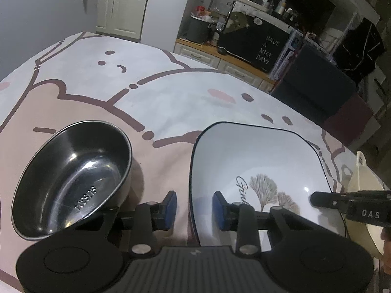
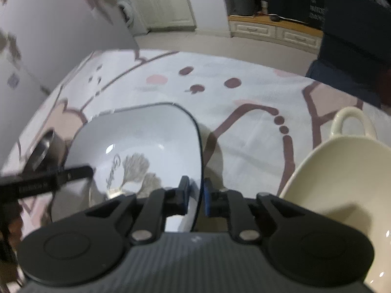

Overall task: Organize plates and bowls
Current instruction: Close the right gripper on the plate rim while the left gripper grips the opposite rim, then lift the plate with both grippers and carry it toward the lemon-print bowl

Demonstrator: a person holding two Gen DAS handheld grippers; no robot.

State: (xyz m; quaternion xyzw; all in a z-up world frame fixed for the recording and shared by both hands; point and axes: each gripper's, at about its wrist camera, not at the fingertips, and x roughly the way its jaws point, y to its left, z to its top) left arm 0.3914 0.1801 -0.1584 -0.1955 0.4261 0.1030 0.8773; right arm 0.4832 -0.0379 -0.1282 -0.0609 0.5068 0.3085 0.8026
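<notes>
The white square plate (image 1: 259, 161) with a tree motif lies on the cartoon-print tablecloth (image 1: 102, 97). In the left wrist view the left gripper (image 1: 194, 208) is spread wide, straddling the plate's 9 o'clock rim, holding nothing. The steel bowl (image 1: 73, 183) stands at 9 o'clock from the plate. In the right wrist view the right gripper (image 2: 196, 196) is pinched narrow onto the plate's 3 o'clock rim, and a cream handled bowl (image 2: 342, 178) sits at 3 o'clock beside it

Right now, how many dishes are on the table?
3: a steel bowl on the left, a white square plate in the middle, a cream handled bowl on the right. Others may lie out of view.
</notes>
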